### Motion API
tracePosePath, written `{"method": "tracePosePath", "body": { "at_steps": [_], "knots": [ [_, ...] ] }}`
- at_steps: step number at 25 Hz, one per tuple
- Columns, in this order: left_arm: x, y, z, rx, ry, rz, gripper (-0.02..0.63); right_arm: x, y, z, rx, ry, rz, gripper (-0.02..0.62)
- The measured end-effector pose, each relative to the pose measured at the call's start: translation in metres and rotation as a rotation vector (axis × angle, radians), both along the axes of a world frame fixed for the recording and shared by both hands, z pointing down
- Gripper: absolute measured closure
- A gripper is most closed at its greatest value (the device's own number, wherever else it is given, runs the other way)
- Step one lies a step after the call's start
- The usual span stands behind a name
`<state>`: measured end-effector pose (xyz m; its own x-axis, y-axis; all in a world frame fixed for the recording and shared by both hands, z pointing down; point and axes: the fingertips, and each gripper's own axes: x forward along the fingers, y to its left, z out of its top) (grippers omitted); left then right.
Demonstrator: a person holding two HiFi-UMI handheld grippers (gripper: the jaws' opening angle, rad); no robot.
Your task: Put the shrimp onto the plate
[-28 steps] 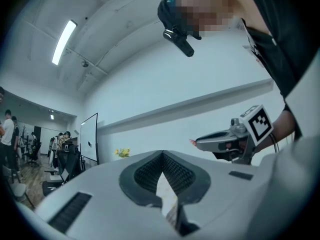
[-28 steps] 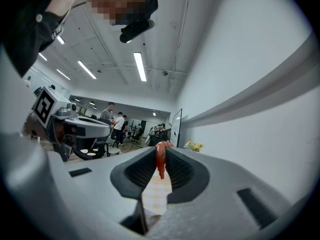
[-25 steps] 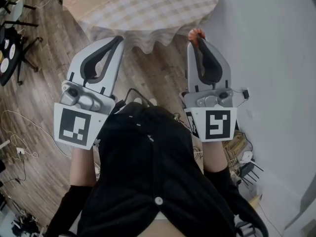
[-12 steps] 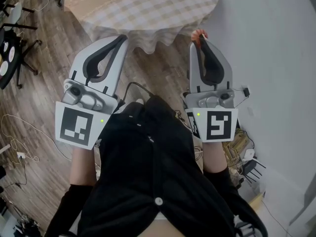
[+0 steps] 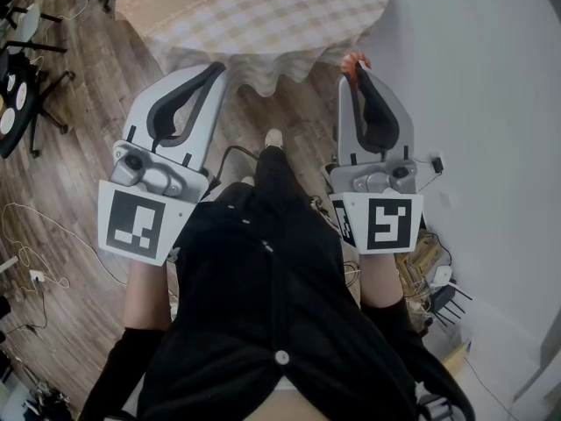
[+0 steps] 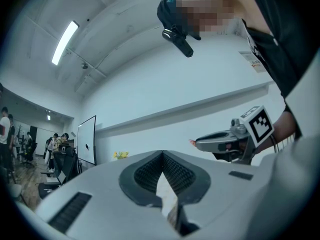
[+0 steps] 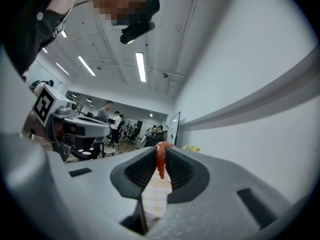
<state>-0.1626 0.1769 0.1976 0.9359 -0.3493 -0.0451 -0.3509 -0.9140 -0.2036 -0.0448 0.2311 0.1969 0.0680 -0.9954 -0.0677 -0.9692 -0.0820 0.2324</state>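
A small orange-red shrimp sticks out at the tip of my right gripper, which is shut on it. In the right gripper view the shrimp hangs pinched between the dark pads. My left gripper is held level with it to the left, shut with nothing in it; its pads meet at the tip. Both grippers are held in the air short of the round table with its checked cloth. I see no plate in these views.
A white wall runs close on the right. Wooden floor with cables and black stands lies to the left. The person's shoe shows between the grippers. People and a whiteboard stand far back in the room.
The person has stepped forward: a leg and shoe now show between the grippers. Both grippers have shifted slightly and stay shut, the shrimp still in the right one.
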Motion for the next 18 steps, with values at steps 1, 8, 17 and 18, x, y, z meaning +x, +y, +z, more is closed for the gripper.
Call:
{"method": "tracePosePath", "body": {
  "at_steps": [1,8,17,18],
  "knots": [
    [0.002,-0.001,0.0,-0.002,-0.001,-0.001,0.604,0.002,-0.001,0.0,-0.001,-0.001,-0.001,0.551],
    [0.015,-0.015,0.0,-0.002,-0.011,-0.021,0.604,0.017,-0.016,0.004,-0.01,-0.01,-0.018,0.551],
    [0.048,-0.045,0.003,-0.003,-0.019,-0.05,0.604,0.052,-0.051,0.009,-0.015,-0.011,-0.049,0.551],
    [0.053,-0.049,0.003,-0.002,-0.02,-0.053,0.604,0.056,-0.055,0.009,-0.016,-0.011,-0.053,0.551]
  ]
}}
